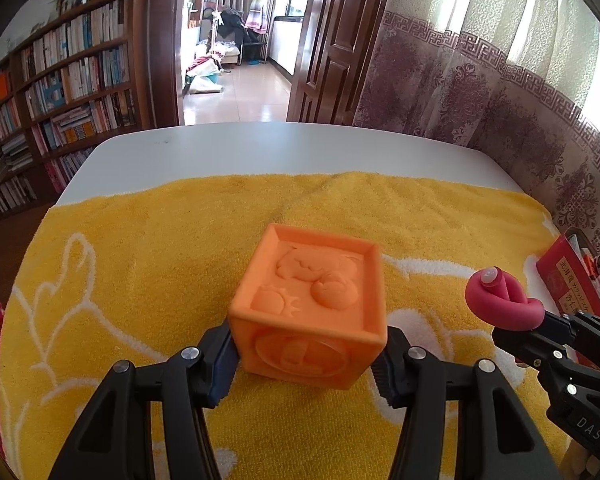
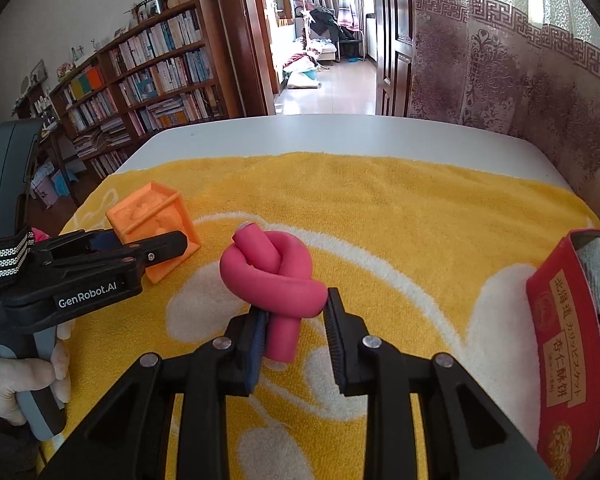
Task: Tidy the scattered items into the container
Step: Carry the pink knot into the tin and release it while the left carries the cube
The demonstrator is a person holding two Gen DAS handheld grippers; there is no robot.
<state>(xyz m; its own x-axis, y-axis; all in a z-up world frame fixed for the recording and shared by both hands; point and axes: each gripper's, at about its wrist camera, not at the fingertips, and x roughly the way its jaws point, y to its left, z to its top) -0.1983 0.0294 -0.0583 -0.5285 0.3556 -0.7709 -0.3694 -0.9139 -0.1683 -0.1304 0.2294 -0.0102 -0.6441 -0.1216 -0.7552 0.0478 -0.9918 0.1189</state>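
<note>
At the centre of the left wrist view, the left claw is clamped on the orange cube, one pad pressed against each side of it, and the cube sits just above the yellow towel that covers the white desk. Toward the lower middle of the right wrist view, the right claw has a knotted pink foam roller between its fingers; the left pad touches the roller's lower stub, but a gap shows on the right side, so I cannot tell whether the grip is firm. Both toys are still outside the container. At the right edge of that view stands a red box with some soft things already in it, probably the container. So two items look picked up or nearly so, and carrying them across to the box and releasing them remains. Whether other items are scattered elsewhere is not visible.
</note>
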